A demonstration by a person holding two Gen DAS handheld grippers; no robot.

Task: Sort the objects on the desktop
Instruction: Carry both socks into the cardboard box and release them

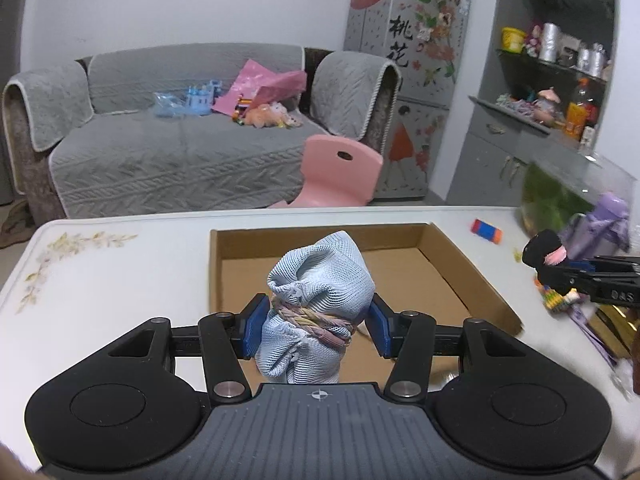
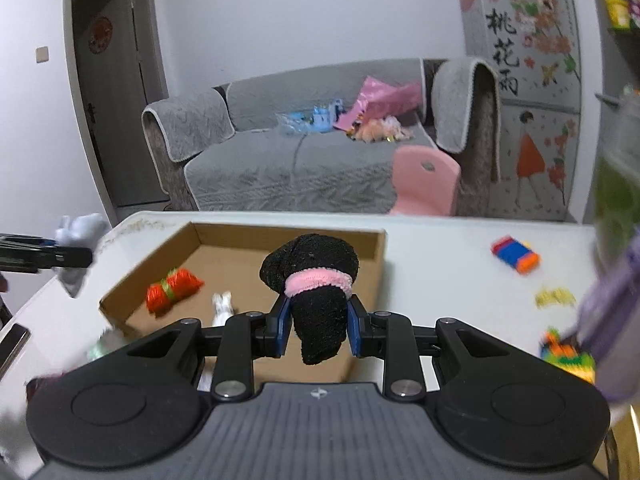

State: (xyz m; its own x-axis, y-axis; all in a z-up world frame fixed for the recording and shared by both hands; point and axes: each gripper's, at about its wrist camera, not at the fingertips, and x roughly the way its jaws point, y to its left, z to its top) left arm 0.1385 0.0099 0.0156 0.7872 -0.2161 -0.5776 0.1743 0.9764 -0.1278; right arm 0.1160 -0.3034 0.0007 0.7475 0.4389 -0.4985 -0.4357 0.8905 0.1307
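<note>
A grey sofa (image 1: 168,136) and pink chair (image 1: 340,176) stand behind a white table (image 1: 120,272), where an open cardboard box (image 1: 452,256) sits at centre. The left gripper (image 1: 316,326) tilts downward above the box's near edge, its blue pads pinching a blue roll (image 1: 320,292): pale mesh cloth, crumpled, bound by a braided band, standing upright between the jaws. The right gripper (image 2: 318,330) points down likewise over the box, jaws nearly together and clamped on a black roll (image 2: 316,292), fuzzy, ringed by a pink band, also upright. In the box, at ten o'clock of the right gripper, lies a red roll (image 2: 172,286). A toy block (image 2: 516,254) lies on the table at two o'clock.
</note>
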